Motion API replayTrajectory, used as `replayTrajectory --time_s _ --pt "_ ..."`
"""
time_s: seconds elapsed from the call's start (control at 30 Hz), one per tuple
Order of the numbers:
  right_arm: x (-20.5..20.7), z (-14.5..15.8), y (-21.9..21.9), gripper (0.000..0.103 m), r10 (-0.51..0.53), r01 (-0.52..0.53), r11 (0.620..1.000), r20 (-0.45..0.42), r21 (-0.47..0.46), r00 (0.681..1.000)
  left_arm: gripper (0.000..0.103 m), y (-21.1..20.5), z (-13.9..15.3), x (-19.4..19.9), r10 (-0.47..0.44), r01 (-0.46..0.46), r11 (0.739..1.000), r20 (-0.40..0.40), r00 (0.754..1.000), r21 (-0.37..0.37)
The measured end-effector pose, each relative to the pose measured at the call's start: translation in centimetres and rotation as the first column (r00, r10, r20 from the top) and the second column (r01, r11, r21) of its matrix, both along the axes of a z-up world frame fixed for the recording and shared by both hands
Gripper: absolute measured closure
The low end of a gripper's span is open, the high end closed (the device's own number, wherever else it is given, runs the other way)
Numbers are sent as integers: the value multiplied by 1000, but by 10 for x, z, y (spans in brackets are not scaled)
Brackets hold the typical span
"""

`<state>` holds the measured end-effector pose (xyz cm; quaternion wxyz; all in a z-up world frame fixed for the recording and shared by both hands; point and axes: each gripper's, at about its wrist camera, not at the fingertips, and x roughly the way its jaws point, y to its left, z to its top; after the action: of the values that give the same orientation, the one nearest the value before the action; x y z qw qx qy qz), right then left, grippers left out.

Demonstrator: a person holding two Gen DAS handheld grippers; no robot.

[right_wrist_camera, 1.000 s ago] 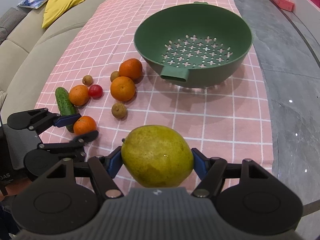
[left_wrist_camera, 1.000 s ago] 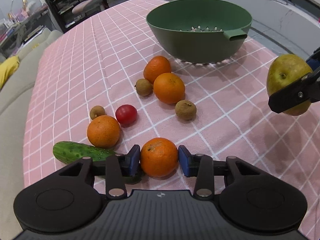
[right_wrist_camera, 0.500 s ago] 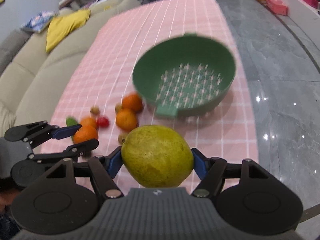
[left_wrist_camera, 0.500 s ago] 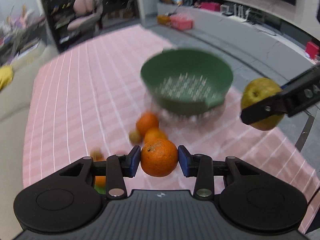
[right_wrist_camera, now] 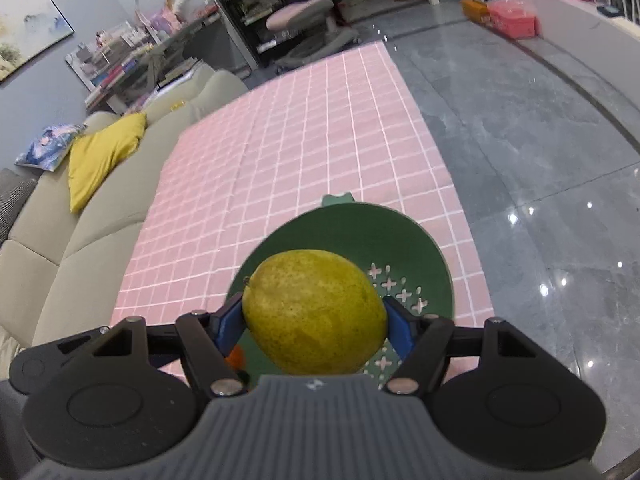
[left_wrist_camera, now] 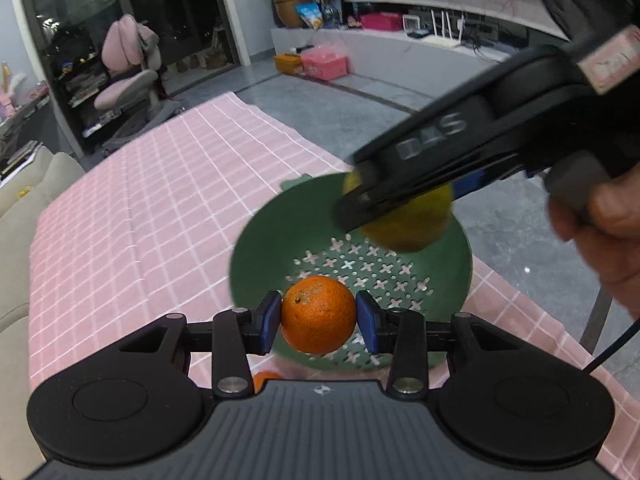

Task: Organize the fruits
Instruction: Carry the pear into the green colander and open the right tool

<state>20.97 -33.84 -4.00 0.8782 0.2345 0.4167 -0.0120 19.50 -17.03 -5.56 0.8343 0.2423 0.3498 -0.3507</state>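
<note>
My left gripper (left_wrist_camera: 318, 316) is shut on an orange (left_wrist_camera: 318, 314) and holds it above the near side of the green colander bowl (left_wrist_camera: 260, 248). My right gripper (right_wrist_camera: 315, 316) is shut on a large yellow-green pear (right_wrist_camera: 314, 312) and holds it over the same bowl (right_wrist_camera: 424, 248). In the left wrist view the right gripper (left_wrist_camera: 404, 200) comes in from the right with the pear (left_wrist_camera: 408, 228) above the bowl's far side. The bowl's holed bottom looks bare where it shows.
The bowl stands on a pink checked tablecloth (left_wrist_camera: 140, 200) near its right edge. Another orange (left_wrist_camera: 264, 380) peeks out below my left gripper. A beige sofa (right_wrist_camera: 60, 240) with a yellow cushion (right_wrist_camera: 100, 152) runs along the left. Grey floor (right_wrist_camera: 540, 140) lies to the right.
Both grippers have risen and moved forward with their fruit, from near the table's front to above the green bowl. The loose fruit on the cloth has dropped out of view.
</note>
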Motion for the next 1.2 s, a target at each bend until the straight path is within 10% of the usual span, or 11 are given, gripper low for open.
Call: replayTrajectory --time_s 0.63,1.13,1.2 --pt "45 -59 15 35 184 -198 963 -88 -184 979 56 -17 -47 25 -7 13 998 -105 994 56" --pt "41 -56 21 34 187 -237 938 -207 -253 960 33 -20 -38 26 61 -52 996 -124 990 77" --pt "39 -51 19 19 181 -223 942 -179 -250 967 32 -15 -35 27 77 -68 995 -130 988 70"
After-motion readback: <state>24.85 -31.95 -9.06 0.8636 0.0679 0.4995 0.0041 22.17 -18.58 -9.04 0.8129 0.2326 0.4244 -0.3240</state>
